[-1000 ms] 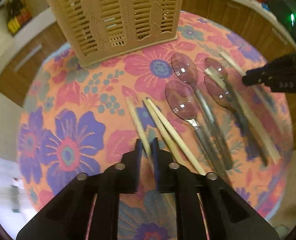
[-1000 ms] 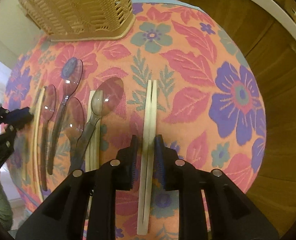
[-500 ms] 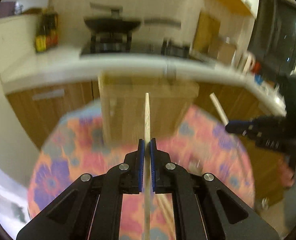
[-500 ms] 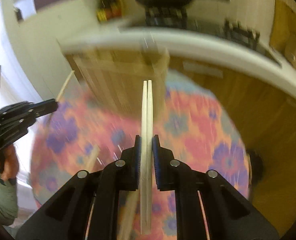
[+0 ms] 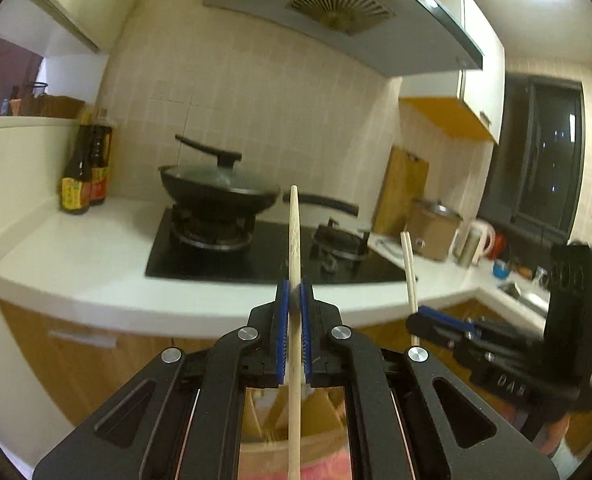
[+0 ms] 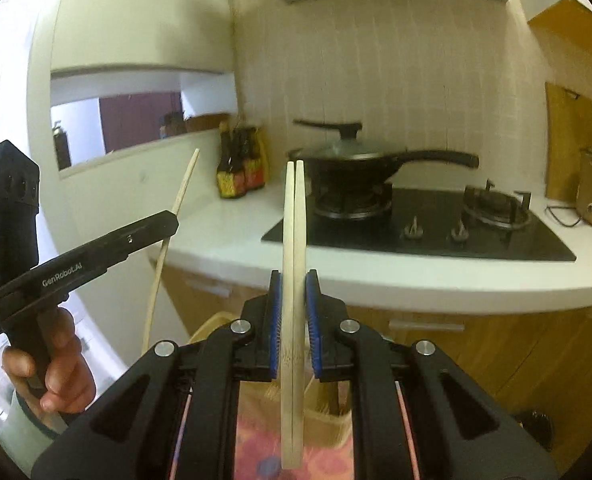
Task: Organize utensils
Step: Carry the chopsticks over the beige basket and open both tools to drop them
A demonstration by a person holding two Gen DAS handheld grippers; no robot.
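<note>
Chopsticks are clamped in both grippers, raised above the floral tablecloth (image 6: 256, 456). The left gripper (image 5: 294, 286) has its jaws closed on a single wooden chopstick (image 5: 295, 240), which stands near upright through the pads. The right gripper (image 6: 294, 276) has its jaws nearly closed on a pale chopstick pair (image 6: 294, 216), held side by side and upright. The woven utensil basket (image 6: 328, 400) lies below and just beyond the right gripper; only part of its rim shows.

Recommended procedure for the step in hand, insertion into the basket:
- Keep each chopstick vertical; tip the lower end over the basket opening first.
- Lower until the end is inside the rim before releasing.
- Insert one hand at a time, so the sticks do not cross.
</note>
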